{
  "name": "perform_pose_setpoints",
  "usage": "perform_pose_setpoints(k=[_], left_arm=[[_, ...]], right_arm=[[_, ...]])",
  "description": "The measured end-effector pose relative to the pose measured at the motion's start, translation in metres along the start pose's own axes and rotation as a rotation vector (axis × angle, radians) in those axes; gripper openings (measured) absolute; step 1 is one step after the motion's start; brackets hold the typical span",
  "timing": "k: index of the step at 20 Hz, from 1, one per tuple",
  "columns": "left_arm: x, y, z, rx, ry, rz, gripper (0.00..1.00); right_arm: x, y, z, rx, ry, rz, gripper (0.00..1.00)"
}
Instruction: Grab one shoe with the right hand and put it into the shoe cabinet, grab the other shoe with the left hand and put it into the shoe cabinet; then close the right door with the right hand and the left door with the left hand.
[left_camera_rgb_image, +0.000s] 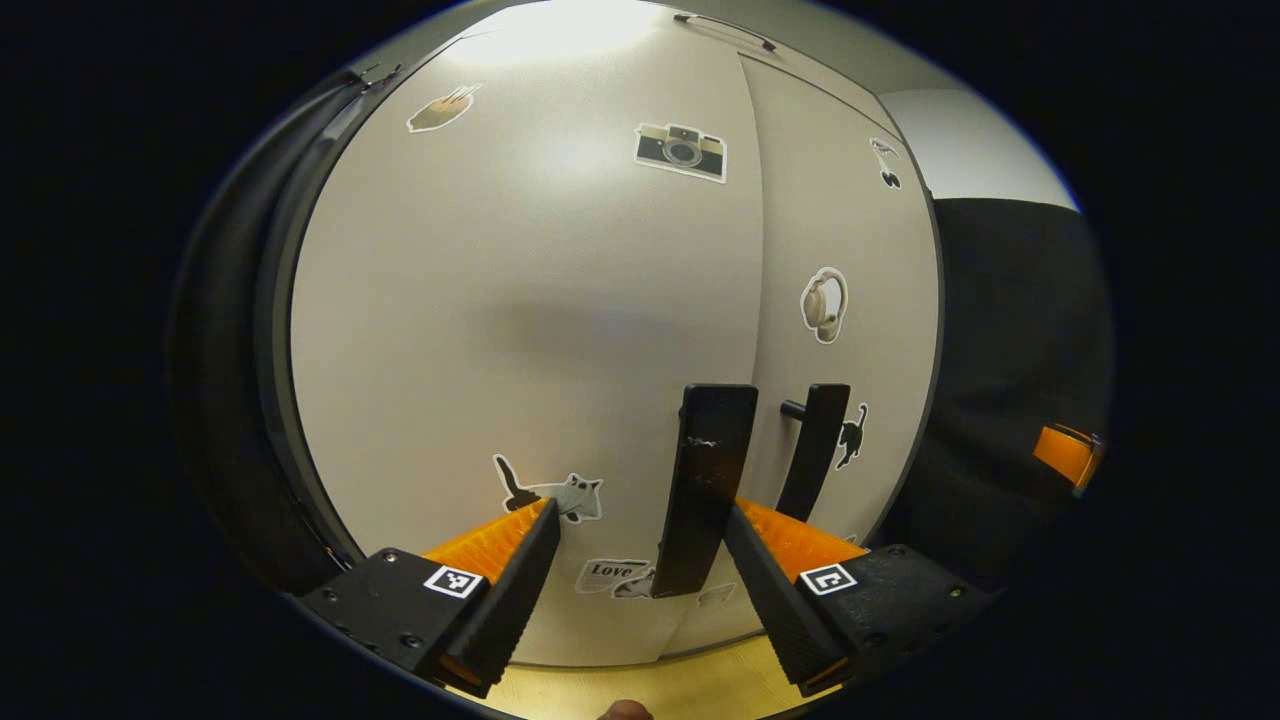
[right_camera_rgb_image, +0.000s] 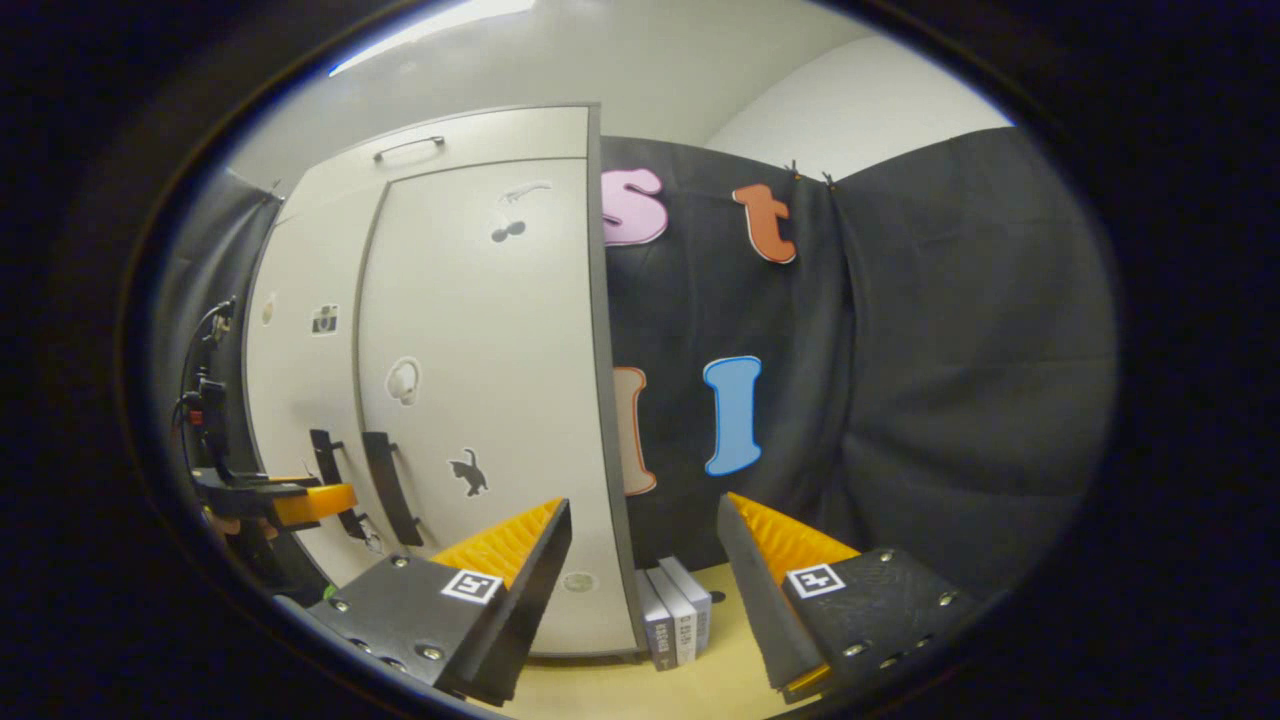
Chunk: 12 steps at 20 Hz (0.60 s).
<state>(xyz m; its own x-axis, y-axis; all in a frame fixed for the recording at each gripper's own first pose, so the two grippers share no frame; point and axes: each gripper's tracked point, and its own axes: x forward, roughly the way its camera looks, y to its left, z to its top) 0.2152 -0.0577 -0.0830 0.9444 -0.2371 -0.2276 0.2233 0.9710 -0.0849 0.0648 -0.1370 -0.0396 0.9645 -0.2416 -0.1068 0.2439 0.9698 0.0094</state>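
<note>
Shoe cabinet (right_camera_rgb_image: 470, 400), pale grey with stickered doors, looks shut; the left gripper (left_camera_rgb_image: 640, 525), jaws apart, faces the left door's black bar handle (left_camera_rgb_image: 705, 485), the right gripper (right_camera_rgb_image: 640, 525) likewise apart. Next seems only withdrawal.

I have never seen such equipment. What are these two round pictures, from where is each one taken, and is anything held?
A person holds two hand-held grippers, each carrying a camera that looks along its two fingers. The left gripper view faces the shoe cabinet closely; the left gripper is open, its fingers on either side of the left door handle, holding nothing. The right door handle is beside it, and both doors look closed. The right gripper view is taken from farther off, to the side; the right gripper is open and empty too. It sees the same cabinet, the left gripper at its handles, and small boxes on the wooden floor.
</note>
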Motion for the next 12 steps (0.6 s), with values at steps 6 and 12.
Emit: perform_pose_setpoints(k=[6,12], left_arm=[[-0.053,-0.003,0.019,0.019,-0.044,0.046,0.96],[-0.117,-0.006,0.052,0.039,-0.113,0.075,0.95]], right_arm=[[-0.019,0.033,0.011,0.006,0.002,0.086,0.88],[-0.039,0.064,0.030,0.009,-0.020,0.163,0.88]])
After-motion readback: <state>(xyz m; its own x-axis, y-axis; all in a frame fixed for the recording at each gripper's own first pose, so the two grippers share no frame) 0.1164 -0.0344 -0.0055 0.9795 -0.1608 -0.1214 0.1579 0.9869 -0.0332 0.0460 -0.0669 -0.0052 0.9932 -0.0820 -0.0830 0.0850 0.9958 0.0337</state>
